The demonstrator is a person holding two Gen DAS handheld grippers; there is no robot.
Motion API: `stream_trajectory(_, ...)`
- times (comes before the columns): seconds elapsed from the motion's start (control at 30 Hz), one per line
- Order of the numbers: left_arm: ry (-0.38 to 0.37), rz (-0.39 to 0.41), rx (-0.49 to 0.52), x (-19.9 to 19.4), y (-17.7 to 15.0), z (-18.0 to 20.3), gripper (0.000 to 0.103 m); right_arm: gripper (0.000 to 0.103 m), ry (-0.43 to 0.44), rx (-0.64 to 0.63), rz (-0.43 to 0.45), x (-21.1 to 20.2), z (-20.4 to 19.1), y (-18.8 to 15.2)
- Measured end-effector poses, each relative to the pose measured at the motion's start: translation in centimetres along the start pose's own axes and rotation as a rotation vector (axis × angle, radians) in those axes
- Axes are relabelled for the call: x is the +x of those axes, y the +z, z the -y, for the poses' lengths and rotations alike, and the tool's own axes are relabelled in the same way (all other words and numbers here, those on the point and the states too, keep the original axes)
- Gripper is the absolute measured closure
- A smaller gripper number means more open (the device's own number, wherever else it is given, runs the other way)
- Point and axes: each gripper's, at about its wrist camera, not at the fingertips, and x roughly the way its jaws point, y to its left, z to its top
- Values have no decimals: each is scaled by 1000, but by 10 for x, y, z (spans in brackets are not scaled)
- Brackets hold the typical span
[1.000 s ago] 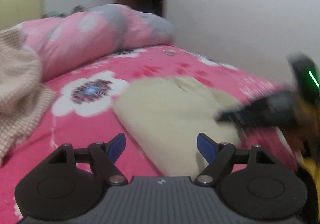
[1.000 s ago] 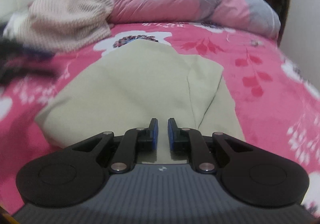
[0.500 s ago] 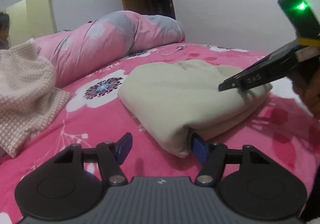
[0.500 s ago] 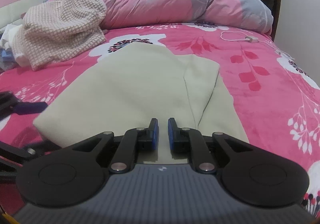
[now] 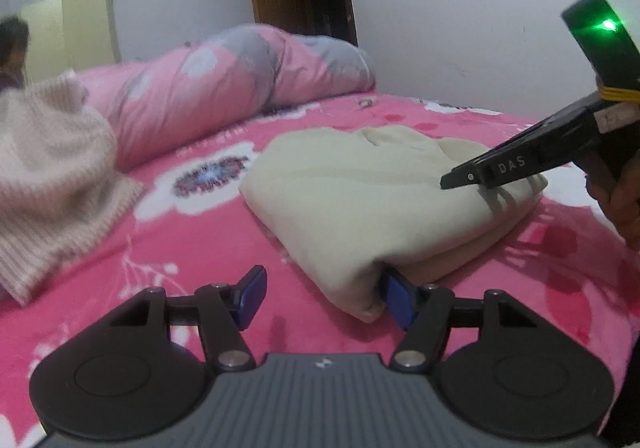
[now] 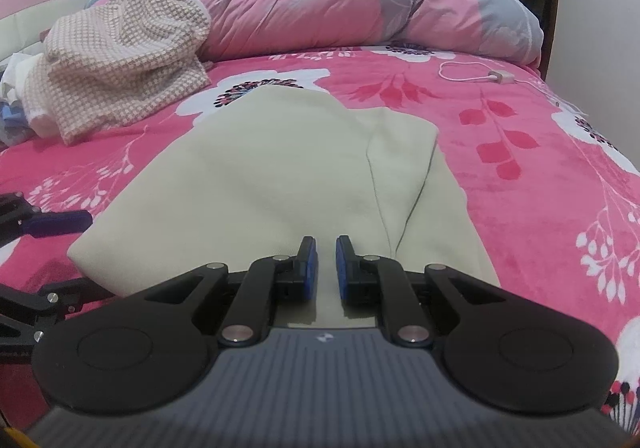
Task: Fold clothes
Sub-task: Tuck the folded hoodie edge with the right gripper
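A folded cream garment (image 5: 360, 208) lies on the pink flowered bed; it also shows in the right wrist view (image 6: 280, 184). My left gripper (image 5: 324, 300) is open at the garment's near corner, its right blue fingertip (image 5: 396, 298) tucked into the fold and the left one on the bedspread beside it. My right gripper (image 6: 322, 268) is nearly shut, with only a narrow gap and nothing between the pads, and rests on top of the garment's near edge. It shows from the side in the left wrist view (image 5: 500, 168), lying on the garment's right part.
A beige knitted garment (image 6: 120, 60) lies heaped at the left of the bed (image 6: 540, 184). A rolled pink and grey duvet (image 6: 360, 4) runs along the back. A white charger and cable (image 6: 496, 74) lie at the right. A wall stands to the right.
My left gripper has come low to the garment's near corner and its right finger has slid into the fold. My right gripper has stayed nearly shut on top of the garment.
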Motion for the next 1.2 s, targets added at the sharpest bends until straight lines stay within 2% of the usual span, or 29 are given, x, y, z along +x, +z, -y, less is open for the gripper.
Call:
stream_trajectory(0.1,25,47,-21,-9,1,0,39,94,5,0,2,0,1,0)
stream_trajectory(0.17,23,38,-44,-6,1,-2,38,94,11,6,5,0,3,-1)
stream_trajectory(0.3,41,23,-25,6,3,6,38,94,13,4,9,0,3,-1)
stream_trajectory(0.33,42,12,-21,13,5,10,42,94,15,7,10,0,3,-2)
stream_trajectory(0.4,47,-15,-10,26,8,18,44,94,17,13,12,0,4,-2)
stream_trajectory(0.53,80,-43,0,32,6,7,38,94,25,11,13,0,4,-2)
stream_trajectory(0.63,7,-68,-47,25,-5,-23,37,94,53,12,18,-1,4,-3)
stream_trajectory(0.7,-11,-80,-76,27,-5,-29,37,94,89,12,23,-1,2,-4)
stream_trajectory(0.8,24,-45,24,26,-1,-10,38,94,61,-11,25,0,-2,-5)
stream_trajectory(0.87,36,-20,61,23,-2,-9,38,94,73,19,27,1,3,-5)
stream_trajectory(0.97,-63,-55,-57,28,-7,-41,37,95,107,39,37,-1,7,-7)
stream_trajectory(1.0,-69,-59,-72,29,-8,-44,34,95,128,43,39,-2,7,-7)
stream_trajectory(1.2,-94,-51,-18,5,-9,-40,32,95,158,60,48,-3,14,-9)
